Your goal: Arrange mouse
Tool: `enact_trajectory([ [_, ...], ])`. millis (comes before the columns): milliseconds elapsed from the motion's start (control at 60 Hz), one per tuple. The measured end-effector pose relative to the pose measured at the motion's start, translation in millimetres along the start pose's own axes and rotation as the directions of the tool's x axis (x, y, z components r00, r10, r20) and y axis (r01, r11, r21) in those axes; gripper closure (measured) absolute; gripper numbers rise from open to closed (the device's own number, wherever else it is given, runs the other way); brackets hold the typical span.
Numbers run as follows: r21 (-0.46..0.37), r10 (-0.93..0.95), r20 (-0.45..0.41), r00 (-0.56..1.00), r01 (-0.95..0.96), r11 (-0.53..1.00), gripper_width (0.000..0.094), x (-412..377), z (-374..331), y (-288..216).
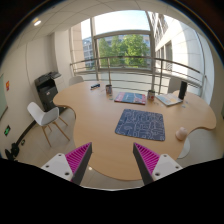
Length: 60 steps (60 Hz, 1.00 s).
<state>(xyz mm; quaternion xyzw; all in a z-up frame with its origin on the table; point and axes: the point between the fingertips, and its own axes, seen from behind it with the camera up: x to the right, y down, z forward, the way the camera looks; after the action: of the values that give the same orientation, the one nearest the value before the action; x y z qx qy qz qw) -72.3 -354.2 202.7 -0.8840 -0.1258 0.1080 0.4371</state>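
Note:
A blue patterned mouse mat lies on the round wooden table, ahead of my fingers and a little to the right. A small round brownish thing, maybe the mouse, sits on the table to the right of the mat. My gripper is open and empty, raised above the table's near edge, with its pink pads wide apart. Nothing is between the fingers.
A second mat or book lies farther back. An open laptop stands at the far right. Small dark objects sit at the far edge. A white chair stands left of the table, with a printer behind it.

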Motion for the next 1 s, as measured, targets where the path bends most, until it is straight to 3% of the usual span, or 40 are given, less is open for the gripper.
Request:
enact_trajectory([
  [150, -0.069, 0.028, -0.058, 0.998, -0.032, 0.997, 0.0087, 34.2, 3.9, 31.0],
  [367, -0.110, 0.042, -0.161, 0.986, -0.060, 0.992, 0.0089, 218.4, 76.3, 97.9],
  [683, -0.037, 0.140, -0.293, 0.946, -0.157, 0.987, 0.0091, 409.0, 163.5, 83.7],
  [1000, -0.007, 0.215, -0.253, 0.943, -0.224, 0.974, 0.0089, 445.5, 229.4, 51.2],
])
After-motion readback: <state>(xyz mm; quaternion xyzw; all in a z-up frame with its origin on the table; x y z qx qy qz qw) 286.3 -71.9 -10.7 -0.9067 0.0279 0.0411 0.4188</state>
